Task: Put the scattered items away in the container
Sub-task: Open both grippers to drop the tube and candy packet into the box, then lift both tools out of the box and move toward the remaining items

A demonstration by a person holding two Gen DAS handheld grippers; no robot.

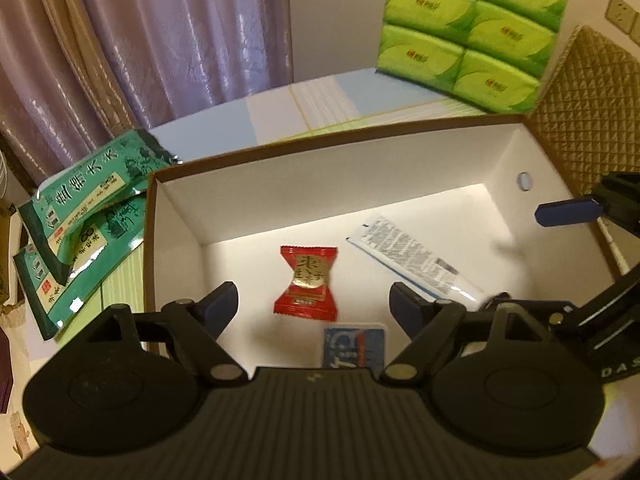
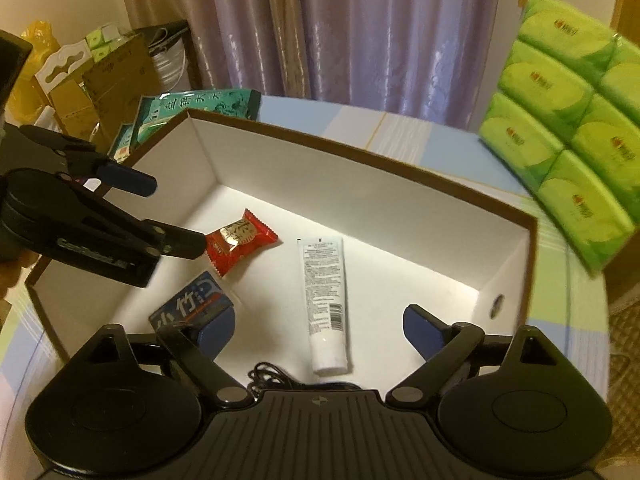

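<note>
My left gripper [image 1: 314,302] hangs over the white box [image 1: 360,152], jaws spread wide with nothing between them. My right gripper [image 2: 318,330] is over the same box, jaws just as wide and empty. On the box floor lie a red candy packet [image 1: 307,282], a white tube [image 2: 325,300] and a small blue packet [image 2: 192,304], the three apart from each other; a black cord [image 2: 266,378] shows at the near edge. Green rice bags [image 1: 80,204] rest outside against the box's left wall, and green tissue packs [image 2: 568,152] stand beyond on the desk [image 2: 420,128].
</note>
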